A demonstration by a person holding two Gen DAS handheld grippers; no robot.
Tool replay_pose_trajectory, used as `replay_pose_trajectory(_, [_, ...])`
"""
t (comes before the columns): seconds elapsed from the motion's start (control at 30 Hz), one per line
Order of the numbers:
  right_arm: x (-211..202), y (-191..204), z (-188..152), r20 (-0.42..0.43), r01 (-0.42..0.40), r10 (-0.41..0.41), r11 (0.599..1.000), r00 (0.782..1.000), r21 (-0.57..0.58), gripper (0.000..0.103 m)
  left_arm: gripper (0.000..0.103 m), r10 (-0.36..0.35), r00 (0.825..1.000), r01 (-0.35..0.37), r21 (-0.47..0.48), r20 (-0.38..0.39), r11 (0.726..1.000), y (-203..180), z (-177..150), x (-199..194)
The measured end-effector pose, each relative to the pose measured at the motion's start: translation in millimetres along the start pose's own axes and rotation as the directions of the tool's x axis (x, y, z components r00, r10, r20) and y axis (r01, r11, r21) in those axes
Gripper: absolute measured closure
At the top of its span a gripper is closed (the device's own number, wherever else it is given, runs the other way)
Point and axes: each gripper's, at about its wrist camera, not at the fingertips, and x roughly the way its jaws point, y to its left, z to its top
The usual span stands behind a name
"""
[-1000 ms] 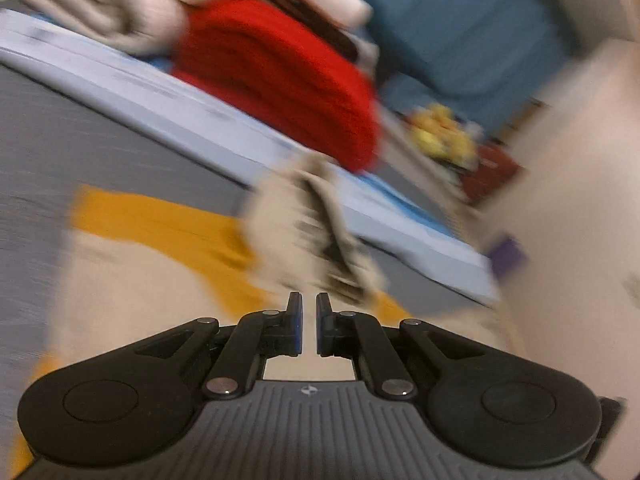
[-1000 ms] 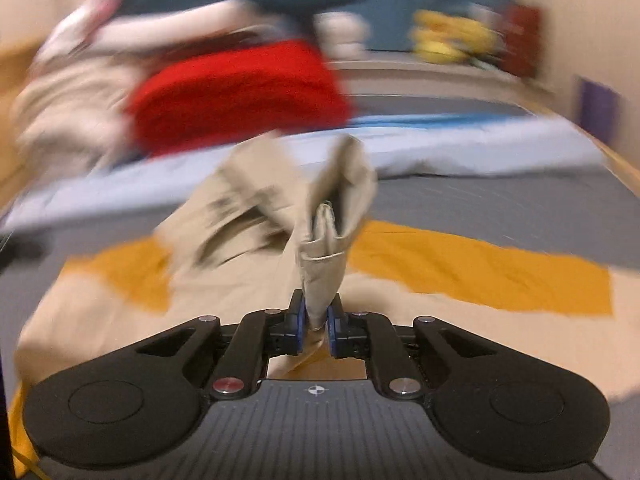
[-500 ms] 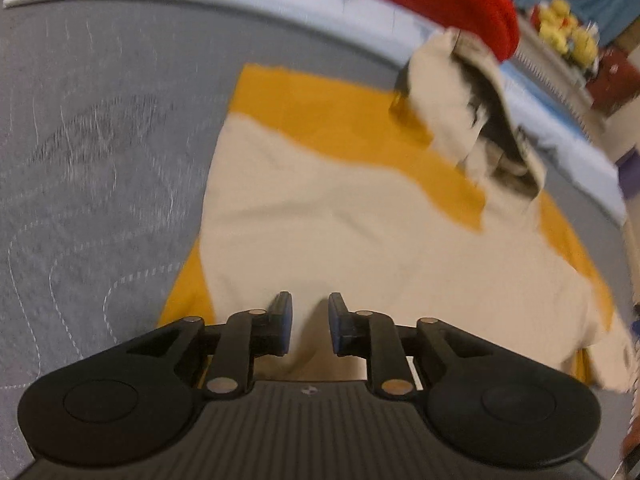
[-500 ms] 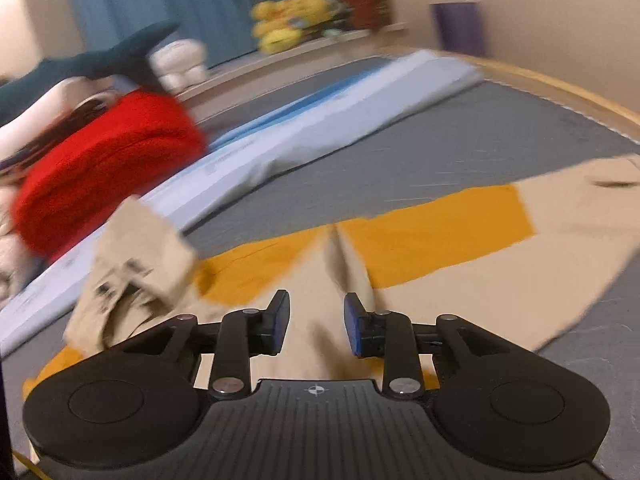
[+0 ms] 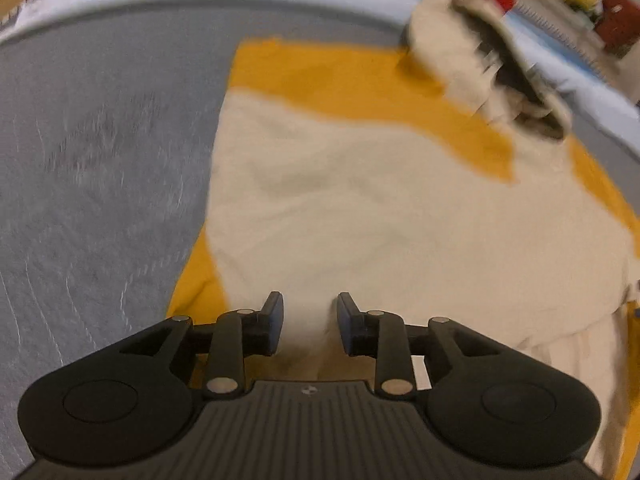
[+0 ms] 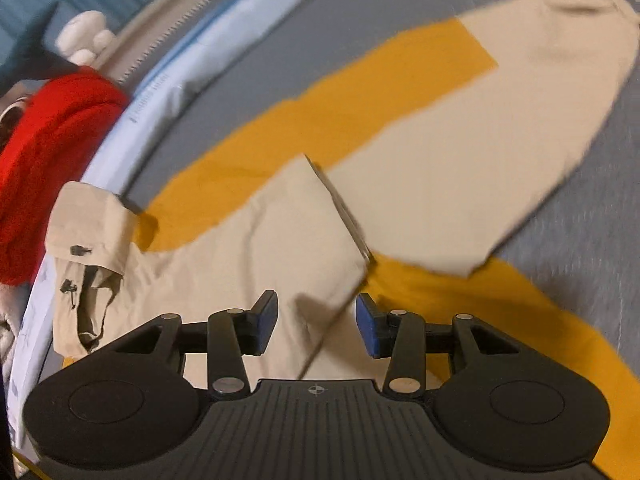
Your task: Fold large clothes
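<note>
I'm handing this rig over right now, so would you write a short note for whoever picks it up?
Left gripper: open, empty, low over the jacket.
Right gripper: open, empty, over the sleeve folded across the body.
The beige-and-yellow jacket lies on the grey bed cover, hood towards the red blanket.
Done: one sleeve in.
Left: other sleeve, hood, body folds.

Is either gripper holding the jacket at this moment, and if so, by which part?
Nothing is held. The left gripper and right gripper are both open above the beige-and-yellow jacket, with fabric visible between the fingers but not pinched.
</note>
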Motion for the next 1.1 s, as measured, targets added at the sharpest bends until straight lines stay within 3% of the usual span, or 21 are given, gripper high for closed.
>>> replay_pose_trajectory(0.07, [0.1,4.2,-0.4,0.006,-0.006,0.006,1.0,1.0,-0.011,0.058,0.067,-0.027,0.999,0.027,0.026,0.018,0.999,-5.1,1.2,-3.4])
replay_pose_trajectory(0.2, [7.3,3.5,3.6,-0.008,-0.023,0.023,1.0,1.0,-0.021,0.058,0.067,0.002,0.998,-0.001,0.022,-0.061,1.0,-5.5,-7.5,16.0])
replay_pose_trajectory(0.27, [14.1,-2.3,5.4,-0.031,-0.007,0.007,1.0,0.999,0.002,0.058,0.067,0.01,0.999,-0.008,0.031,-0.048,0.999,-9.7,-4.8,10.2])
replay_pose_trajectory(0.4, [14.6,-7.7,8.5,-0.04,0.015,-0.015,1.0,0.999,0.019,0.058,0.06,-0.047,0.999,0.046,0.033,0.022,0.998,-22.7,2.8,-12.0])
replay_pose_trajectory(0.47, [7.8,-2.4,10.4,-0.009,0.006,-0.006,1.0,1.0,-0.016,0.058,0.053,-0.029,0.997,0.026,0.049,0.068,0.998,-34.7,3.0,-22.2])
replay_pose_trajectory(0.6, [-13.3,8.6,15.2,0.106,0.023,-0.01,0.992,0.994,-0.128,0.058,0.052,0.023,0.988,-0.042,0.117,0.152,0.992,-62.7,2.6,-30.8])
replay_pose_trajectory(0.83, [-63.0,19.7,24.7,0.341,0.058,0.071,0.933,0.937,-0.354,0.058,0.042,-0.021,0.977,-0.014,0.164,0.214,0.986,-92.5,-8.8,-47.3])
replay_pose_trajectory(0.93, [-75.7,10.3,28.2,0.374,0.046,0.111,0.92,0.921,-0.388,0.054,0.039,-0.025,0.974,-0.014,0.169,0.227,0.986,-99.8,-12.1,-50.6])
replay_pose_trajectory(1.1, [-80.0,-21.2,45.9,0.384,0.042,0.106,0.933,0.917,-0.358,0.053,0.037,-0.03,0.973,-0.013,0.182,0.23,0.983,-107.7,-17.3,-50.1])
